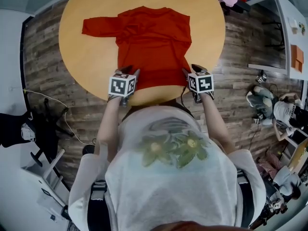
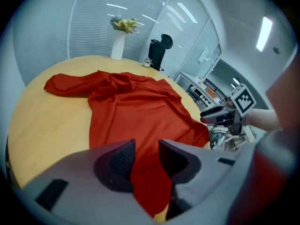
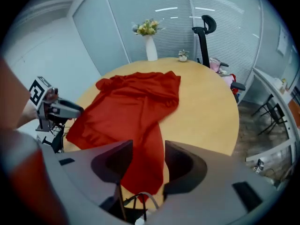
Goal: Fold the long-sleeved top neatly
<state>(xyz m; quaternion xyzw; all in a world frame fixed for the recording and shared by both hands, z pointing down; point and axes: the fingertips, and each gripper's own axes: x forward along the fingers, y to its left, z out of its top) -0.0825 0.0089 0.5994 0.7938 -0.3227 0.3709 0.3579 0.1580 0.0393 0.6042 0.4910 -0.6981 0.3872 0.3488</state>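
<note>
Both claws, left claw [image 1: 131, 71] and right claw [image 1: 191, 69], stand spread over the near hem [image 1: 161, 83] of the top [image 1: 154, 42], which lies rumpled on the desk [image 1: 86, 57]. It looks light, limp and likely to slide, so I'd pinch the hem corners.

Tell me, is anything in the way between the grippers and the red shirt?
No, nothing visible is. The left gripper and right gripper are open right at the near hem of the red top, cloth showing between their jaws. The vase stands far away at the far edge of the table.
</note>
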